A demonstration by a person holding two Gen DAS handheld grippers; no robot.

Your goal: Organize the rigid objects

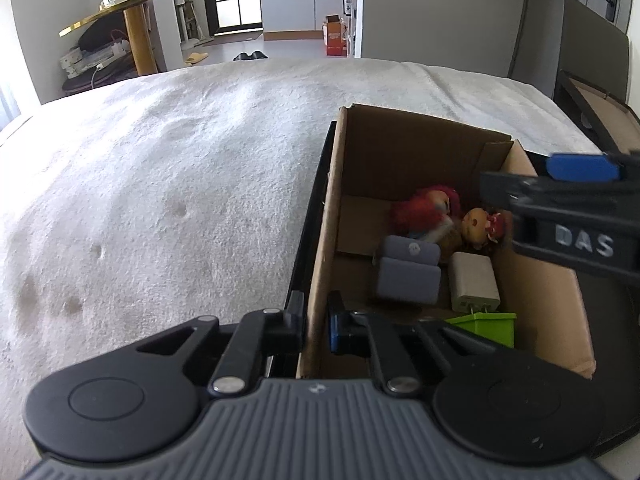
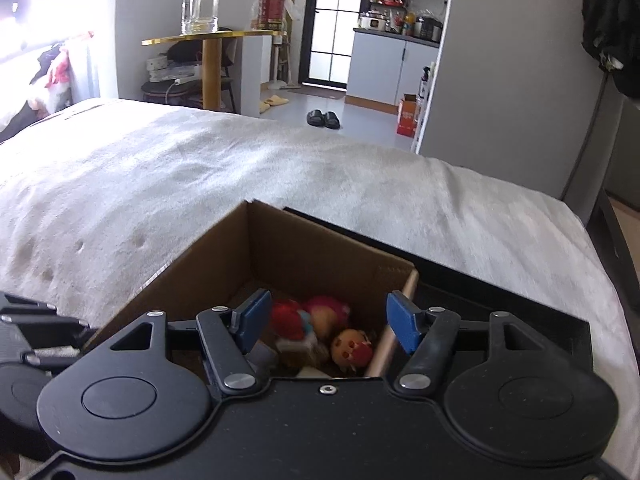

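An open cardboard box (image 1: 320, 240) sits on a white bed. Inside lie a red-haired doll (image 1: 424, 210), a small round-faced figure (image 1: 478, 226), a grey toy sofa (image 1: 408, 272), a beige charger block (image 1: 474, 282) and a green bin (image 1: 488, 326). My left gripper (image 1: 314, 324) is shut on the box's left wall, one finger outside and one inside. My right gripper (image 2: 328, 322) is open and empty above the box, over the doll (image 2: 290, 322) and the figure (image 2: 352, 348); it also shows in the left wrist view (image 1: 580, 196).
The white blanket (image 1: 160, 200) covers the bed to the left and beyond the box. A black tray edge (image 2: 500, 300) lies beside the box. A gold side table (image 2: 212, 36) with a glass jar stands past the bed.
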